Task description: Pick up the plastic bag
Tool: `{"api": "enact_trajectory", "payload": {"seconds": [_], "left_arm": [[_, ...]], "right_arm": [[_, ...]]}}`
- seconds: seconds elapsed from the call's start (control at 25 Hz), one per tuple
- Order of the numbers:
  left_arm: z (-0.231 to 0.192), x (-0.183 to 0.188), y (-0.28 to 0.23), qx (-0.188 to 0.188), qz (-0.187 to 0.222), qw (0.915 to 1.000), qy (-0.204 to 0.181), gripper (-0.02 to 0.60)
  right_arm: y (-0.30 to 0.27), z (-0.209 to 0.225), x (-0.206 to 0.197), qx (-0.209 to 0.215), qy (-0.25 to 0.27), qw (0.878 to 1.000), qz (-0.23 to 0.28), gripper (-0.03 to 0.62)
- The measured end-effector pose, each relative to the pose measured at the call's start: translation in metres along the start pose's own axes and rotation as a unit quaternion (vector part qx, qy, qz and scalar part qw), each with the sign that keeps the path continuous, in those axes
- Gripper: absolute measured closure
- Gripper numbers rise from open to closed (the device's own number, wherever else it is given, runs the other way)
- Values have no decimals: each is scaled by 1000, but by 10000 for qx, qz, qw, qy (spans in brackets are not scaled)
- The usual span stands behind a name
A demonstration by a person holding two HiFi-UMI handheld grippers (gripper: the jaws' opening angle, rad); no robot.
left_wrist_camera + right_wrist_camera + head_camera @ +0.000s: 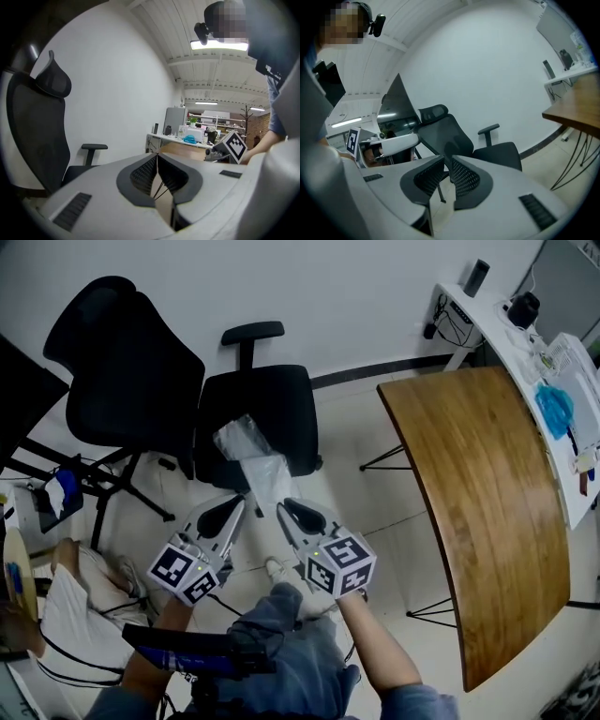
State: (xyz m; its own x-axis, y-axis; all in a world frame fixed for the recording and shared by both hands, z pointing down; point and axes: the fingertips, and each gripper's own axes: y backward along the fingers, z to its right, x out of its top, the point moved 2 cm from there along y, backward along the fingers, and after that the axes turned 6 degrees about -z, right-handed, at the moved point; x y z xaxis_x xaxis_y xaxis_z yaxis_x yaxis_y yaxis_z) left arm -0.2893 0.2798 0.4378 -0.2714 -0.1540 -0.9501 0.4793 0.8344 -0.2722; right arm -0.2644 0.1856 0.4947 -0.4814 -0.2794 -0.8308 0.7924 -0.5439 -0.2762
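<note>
**On the chair seat: bag not yet taken, both grippers empty**

Head view. On the seat of the black chair (281,399) lies the plastic bag (253,456), clear and crumpled. Its lower end droops over the front edge of the seat. The left gripper (238,505) and right gripper (284,509) sit side by side just in front of that edge, tips close to the hanging end. Whether they touch it I cannot tell.

Left gripper view. The left gripper (157,157) has its jaws closed tip to tip with nothing between them. The chair back is at the left and the bag is out of frame.

Right gripper view. The right gripper (446,159) has its jaws a narrow slit apart and holds nothing. The chair stands beyond them and no bag shows.

Judgement on handling. The plastic bag is probably very light, limp and slippery. It will likely collapse and slide rather than lift as a body. Best hold is probably a bunched fold or the drooping end at the seat edge, pinched firmly. A single flat layer would likely slip out.
</note>
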Motion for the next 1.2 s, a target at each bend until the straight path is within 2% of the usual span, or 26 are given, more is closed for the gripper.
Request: {"api": "enact_trajectory", "payload": {"seconds": [0.16,0.24,0.44,0.6,0.72,0.8,1.0,1.08,1.2], "left_arm": [[-16,-18,-14,-100,-116,9997,168,569],[-25,-25,-23,-155,-156,9995,227,569],[-29,-42,-44,-294,-401,9987,-86,569],[-30,-58,-50,-444,-595,9972,-51,569],[-31,-71,-53,-548,-771,9955,-68,569],[-34,-74,-57,-582,-831,9948,-105,569],[-35,-79,-68,-701,-945,9927,-255,569],[-36,-82,-71,-728,-984,9920,-308,569],[-41,-87,-70,-689,-1053,9914,-353,569]], "right_arm": [[-17,24,-34,-172,-700,9973,-109,533],[-27,35,-50,-228,-1088,9937,-148,503],[-40,56,-86,-387,-1784,9831,-136,502],[-52,70,-112,-521,-2322,9713,12,502],[-60,79,-134,-601,-2857,9563,143,500],[-66,84,-147,-582,-3224,9446,211,443],[-75,99,-171,-628,-3881,9187,368,437],[-78,103,-176,-540,-4130,9075,547,402],[-84,108,-177,-380,-4447,8908,848,390]]}}
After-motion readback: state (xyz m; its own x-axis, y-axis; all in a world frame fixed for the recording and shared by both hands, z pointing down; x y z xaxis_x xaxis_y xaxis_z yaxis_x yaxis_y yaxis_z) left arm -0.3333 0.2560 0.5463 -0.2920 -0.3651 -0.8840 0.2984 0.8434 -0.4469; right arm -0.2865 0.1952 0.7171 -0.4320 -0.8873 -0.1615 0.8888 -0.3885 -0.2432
